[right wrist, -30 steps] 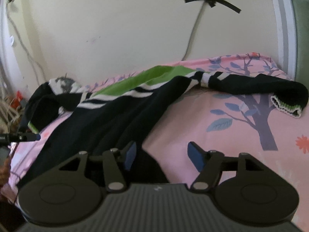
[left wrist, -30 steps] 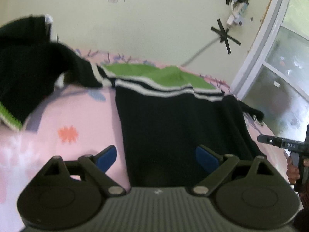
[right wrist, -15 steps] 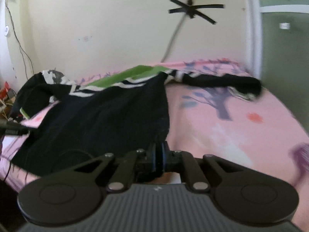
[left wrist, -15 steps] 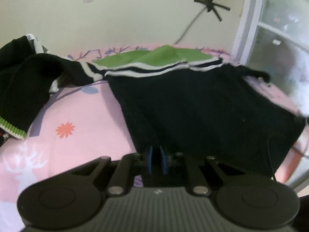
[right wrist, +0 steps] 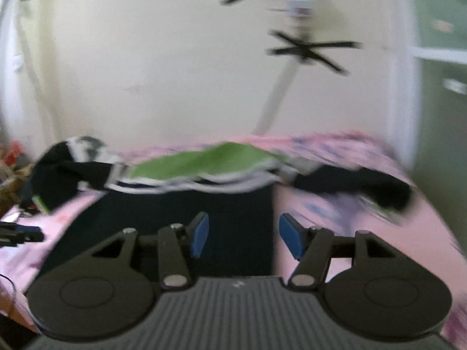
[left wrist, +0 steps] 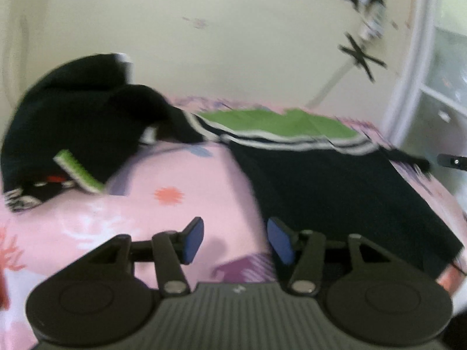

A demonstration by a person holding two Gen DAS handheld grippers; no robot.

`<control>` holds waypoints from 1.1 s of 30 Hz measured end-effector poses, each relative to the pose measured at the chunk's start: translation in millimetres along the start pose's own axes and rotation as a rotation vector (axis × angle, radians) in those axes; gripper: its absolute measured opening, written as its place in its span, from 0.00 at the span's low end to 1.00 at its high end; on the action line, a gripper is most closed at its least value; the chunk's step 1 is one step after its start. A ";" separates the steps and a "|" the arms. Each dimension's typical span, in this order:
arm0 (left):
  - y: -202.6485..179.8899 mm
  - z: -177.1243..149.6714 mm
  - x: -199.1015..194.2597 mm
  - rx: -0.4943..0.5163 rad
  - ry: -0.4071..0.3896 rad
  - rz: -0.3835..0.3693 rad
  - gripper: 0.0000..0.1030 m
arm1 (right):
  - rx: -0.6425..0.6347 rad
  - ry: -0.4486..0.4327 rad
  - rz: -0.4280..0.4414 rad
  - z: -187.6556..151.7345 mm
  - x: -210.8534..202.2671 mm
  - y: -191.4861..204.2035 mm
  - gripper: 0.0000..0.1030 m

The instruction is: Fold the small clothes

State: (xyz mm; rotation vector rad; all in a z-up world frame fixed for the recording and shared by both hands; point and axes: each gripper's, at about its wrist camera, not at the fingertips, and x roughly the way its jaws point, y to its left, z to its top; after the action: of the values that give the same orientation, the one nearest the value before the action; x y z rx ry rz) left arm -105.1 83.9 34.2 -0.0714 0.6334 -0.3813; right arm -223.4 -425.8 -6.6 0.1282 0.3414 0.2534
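Left wrist view: your sweater [left wrist: 335,186] lies lengthwise away from you, green yoke at the wall end; no readable writing. Left gripper [left wrist: 235,240] and right gripper [right wrist: 243,239], jaws just opened, grasp nothing.

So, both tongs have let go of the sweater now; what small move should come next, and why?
Probably take the left tongs to the sleeve bunched on the pink sheet and fold it over the black body. Both tongs have just been opening, with nothing between them; the right tongs hover over the flat body, and both sleeves lie out to the sides.
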 end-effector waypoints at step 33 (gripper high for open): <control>46.5 16.3 59.1 -0.161 -0.017 0.033 0.69 | 0.155 0.195 0.408 2.8 230.5 132.7 0.59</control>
State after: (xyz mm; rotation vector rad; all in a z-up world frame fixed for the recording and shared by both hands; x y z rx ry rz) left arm -36.8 104.5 5.6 -0.2177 0.6475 -0.2968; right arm -42.1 -237.1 -54.3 0.3283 0.5283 0.6460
